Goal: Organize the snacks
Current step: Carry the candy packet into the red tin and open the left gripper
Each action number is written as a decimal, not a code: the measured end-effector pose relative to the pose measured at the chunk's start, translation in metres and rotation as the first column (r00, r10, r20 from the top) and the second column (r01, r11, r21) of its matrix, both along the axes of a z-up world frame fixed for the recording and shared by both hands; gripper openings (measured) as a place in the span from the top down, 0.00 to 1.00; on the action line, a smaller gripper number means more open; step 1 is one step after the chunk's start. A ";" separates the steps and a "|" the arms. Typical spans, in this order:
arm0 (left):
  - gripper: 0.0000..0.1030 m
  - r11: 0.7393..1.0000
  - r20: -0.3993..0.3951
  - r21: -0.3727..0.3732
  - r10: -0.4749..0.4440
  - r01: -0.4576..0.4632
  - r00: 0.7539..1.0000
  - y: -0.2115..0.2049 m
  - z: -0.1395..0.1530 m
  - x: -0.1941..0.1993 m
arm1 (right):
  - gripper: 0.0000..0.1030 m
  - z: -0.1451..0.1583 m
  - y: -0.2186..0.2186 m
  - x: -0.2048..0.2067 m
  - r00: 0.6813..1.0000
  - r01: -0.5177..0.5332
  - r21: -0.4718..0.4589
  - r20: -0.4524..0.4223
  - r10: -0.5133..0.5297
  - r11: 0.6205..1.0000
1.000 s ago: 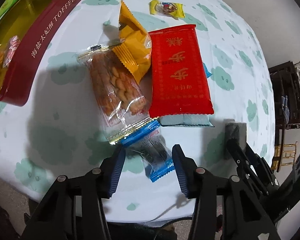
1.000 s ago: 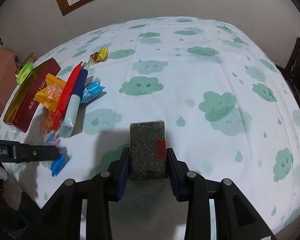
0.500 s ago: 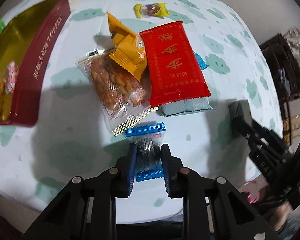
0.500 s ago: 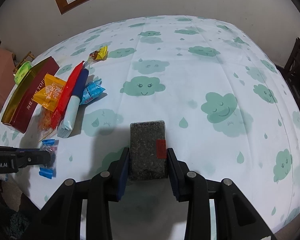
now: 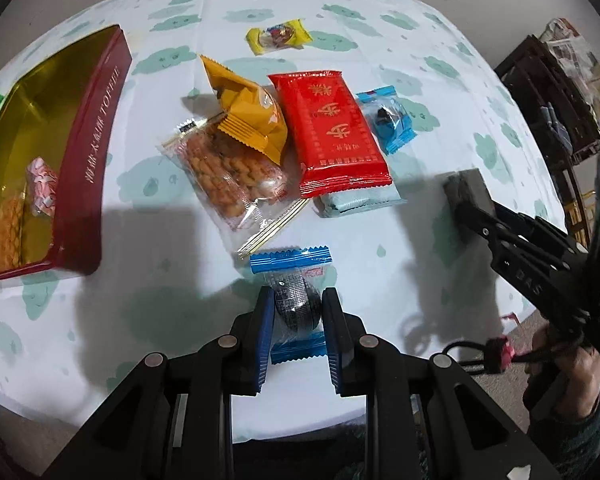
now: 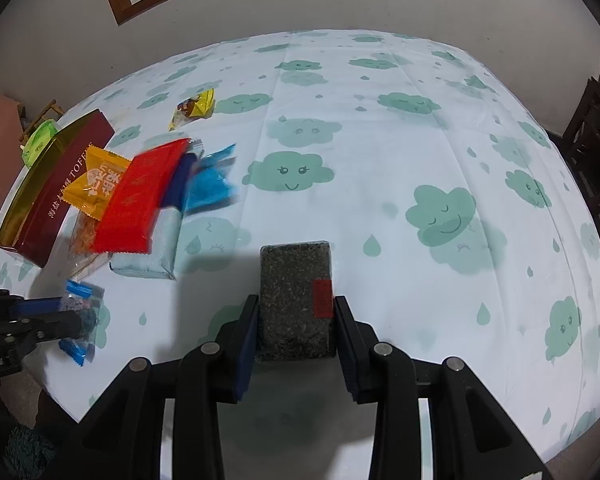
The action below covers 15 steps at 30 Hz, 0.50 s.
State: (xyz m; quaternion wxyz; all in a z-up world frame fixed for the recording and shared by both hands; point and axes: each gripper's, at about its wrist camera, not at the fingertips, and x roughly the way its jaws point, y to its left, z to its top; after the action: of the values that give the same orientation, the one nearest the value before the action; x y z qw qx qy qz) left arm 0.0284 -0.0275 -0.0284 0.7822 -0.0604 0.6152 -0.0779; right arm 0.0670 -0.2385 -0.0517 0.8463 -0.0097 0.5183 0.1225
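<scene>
Cloud-print cloth (image 6: 380, 168) covers one desk. One red tin (image 5: 88, 168) sits at its left edge. Beside it lie seven loose snacks. One left gripper (image 5: 298, 312) has its jaws clenched on one blue candy (image 5: 296, 300). One right gripper (image 6: 295, 322) has its jaws grasping one dark block (image 6: 294, 292).

Two grippers: left gripper (image 5: 298, 312), right gripper (image 6: 296, 320). One open toffee tin (image 5: 96, 152). Loose wrapped snacks on the table: two blue-ended packets (image 5: 291, 264) (image 5: 388, 118), one red packet (image 5: 332, 136), one orange packet (image 5: 248, 114), one clear packet of fried pieces (image 5: 224, 172), one pale blue packet (image 5: 360, 202), one small yellow sweet (image 5: 278, 36), one dark speckled block (image 6: 296, 292). At least two more snacks inside the tin; exact number unclear.
</scene>
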 end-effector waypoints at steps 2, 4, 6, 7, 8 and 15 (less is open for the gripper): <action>0.80 1.000 0.006 -0.006 -0.010 0.010 1.000 0.004 0.003 -0.003 | 0.65 0.000 0.001 0.000 1.000 0.006 -0.001 0.001 -0.006 1.000; 0.80 1.000 0.014 -0.004 -0.013 0.013 1.000 0.007 0.005 -0.005 | 0.65 0.000 0.001 0.000 1.000 0.011 -0.005 0.003 -0.011 1.000; 0.80 1.000 0.031 0.002 -0.019 0.019 0.999 0.010 0.009 -0.007 | 0.65 0.000 0.002 0.001 1.000 0.018 -0.007 0.007 -0.018 1.000; 0.80 1.000 0.042 0.004 -0.021 0.021 0.999 0.012 0.012 -0.008 | 0.65 0.000 0.003 0.001 1.000 0.021 -0.011 0.009 -0.021 1.000; 0.80 1.000 0.049 0.005 -0.022 0.022 0.999 0.014 0.014 -0.008 | 0.65 0.000 0.003 0.001 1.000 0.023 -0.012 0.011 -0.023 1.000; 0.80 1.000 0.124 0.022 0.011 -0.014 0.992 0.039 0.035 -0.003 | 0.65 0.000 0.006 0.002 0.999 0.039 -0.021 0.015 -0.039 0.999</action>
State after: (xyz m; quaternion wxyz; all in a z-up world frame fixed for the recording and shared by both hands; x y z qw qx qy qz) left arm 0.0251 0.0113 0.0069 0.8199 -0.0503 0.5660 -0.0697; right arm 0.0685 -0.2329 -0.0521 0.8520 -0.0094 0.5137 0.1003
